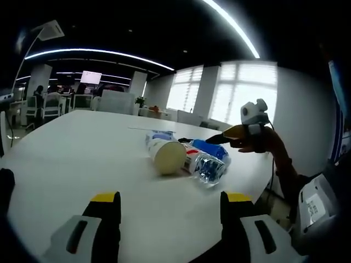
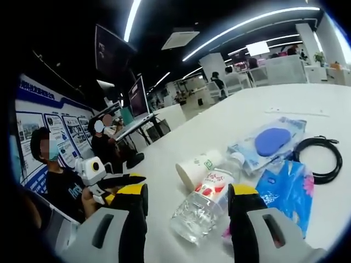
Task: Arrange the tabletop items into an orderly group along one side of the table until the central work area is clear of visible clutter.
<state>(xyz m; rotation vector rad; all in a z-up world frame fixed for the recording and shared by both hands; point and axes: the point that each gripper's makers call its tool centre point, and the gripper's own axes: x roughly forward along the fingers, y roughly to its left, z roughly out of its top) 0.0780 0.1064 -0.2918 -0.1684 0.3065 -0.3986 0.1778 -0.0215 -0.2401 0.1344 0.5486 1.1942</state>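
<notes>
On the white counter (image 2: 307, 98), a lying white paper cup (image 2: 193, 166), a clear plastic water bottle with a red label (image 2: 204, 203), blue packets (image 2: 288, 189) and a black coiled cable (image 2: 321, 156) already sit clustered near one edge. Both the left gripper (image 1: 170, 211) and right gripper (image 2: 187, 205) have jaws spread wide, holding nothing; tidying the cluster seems what remains.

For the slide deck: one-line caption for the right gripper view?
Open right claw over a lying water bottle, beside a paper cup, blue packets and a black cable.
</notes>
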